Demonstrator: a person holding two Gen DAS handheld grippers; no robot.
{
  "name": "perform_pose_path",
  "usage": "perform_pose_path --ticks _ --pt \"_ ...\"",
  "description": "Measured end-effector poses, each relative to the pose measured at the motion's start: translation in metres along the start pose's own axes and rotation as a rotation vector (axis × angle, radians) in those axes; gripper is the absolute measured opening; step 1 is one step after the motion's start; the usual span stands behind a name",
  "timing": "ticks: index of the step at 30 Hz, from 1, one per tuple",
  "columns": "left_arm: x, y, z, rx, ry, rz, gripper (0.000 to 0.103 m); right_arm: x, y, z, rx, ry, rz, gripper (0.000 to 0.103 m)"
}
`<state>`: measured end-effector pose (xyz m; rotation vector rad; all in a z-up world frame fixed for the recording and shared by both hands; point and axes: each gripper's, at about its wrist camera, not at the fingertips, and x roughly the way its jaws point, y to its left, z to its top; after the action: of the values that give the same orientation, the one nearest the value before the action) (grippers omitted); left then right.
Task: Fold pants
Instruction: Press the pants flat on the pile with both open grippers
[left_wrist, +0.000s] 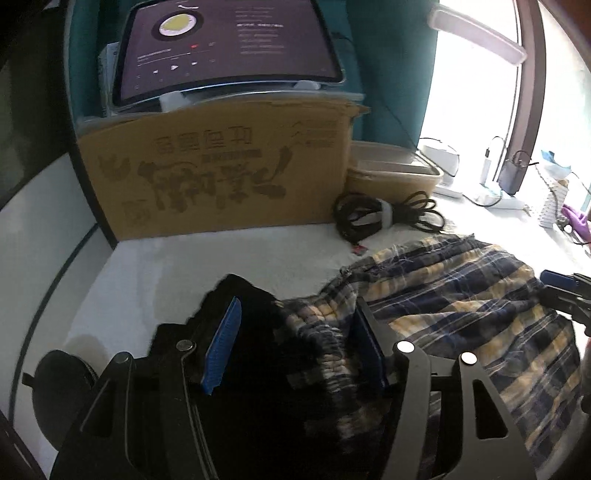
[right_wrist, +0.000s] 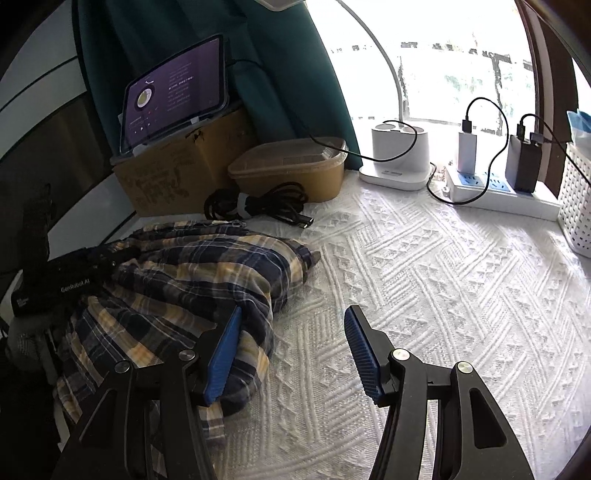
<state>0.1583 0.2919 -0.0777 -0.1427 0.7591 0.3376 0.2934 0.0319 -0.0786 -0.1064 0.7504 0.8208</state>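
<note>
The plaid pants (left_wrist: 461, 295), navy and yellow, lie crumpled on a white textured bed cover (right_wrist: 424, 280). My left gripper (left_wrist: 295, 339) is open over their left end. A bunch of plaid cloth and some black cloth (left_wrist: 243, 295) lie between its blue pads, which do not press on them. In the right wrist view the left gripper (right_wrist: 107, 258) reaches in over the far left of the pants (right_wrist: 192, 273). My right gripper (right_wrist: 291, 354) is open at their right edge, left finger (right_wrist: 225, 354) on the cloth and right finger (right_wrist: 364, 354) over bare cover. Its tip shows as the right gripper (left_wrist: 557, 284) at the picture's right edge.
Behind the pants stand a cardboard box (left_wrist: 221, 170) with a lit tablet (left_wrist: 229, 48) on it, a brown lidded tub (right_wrist: 291, 166) and a coiled black cable (right_wrist: 258, 206). A power strip with chargers (right_wrist: 480, 184) lines the window sill. A white basket (right_wrist: 576, 206) stands far right.
</note>
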Motion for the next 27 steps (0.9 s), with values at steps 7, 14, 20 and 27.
perform_pose_path --ticks 7,14,20,27 --pt "-0.003 0.003 0.002 -0.02 0.016 -0.003 0.061 0.002 -0.003 -0.002 -0.006 0.009 -0.037 0.06" --pt "-0.047 -0.006 0.002 -0.052 -0.082 -0.03 0.061 0.0 -0.008 -0.004 -0.002 0.008 -0.058 0.061" --pt "-0.08 -0.052 -0.008 0.066 -0.135 -0.172 0.061 -0.004 -0.006 -0.004 -0.01 -0.001 -0.063 0.061" --pt "-0.04 -0.079 -0.021 0.123 0.056 -0.194 0.061 -0.013 -0.007 -0.009 -0.012 -0.005 -0.068 0.061"
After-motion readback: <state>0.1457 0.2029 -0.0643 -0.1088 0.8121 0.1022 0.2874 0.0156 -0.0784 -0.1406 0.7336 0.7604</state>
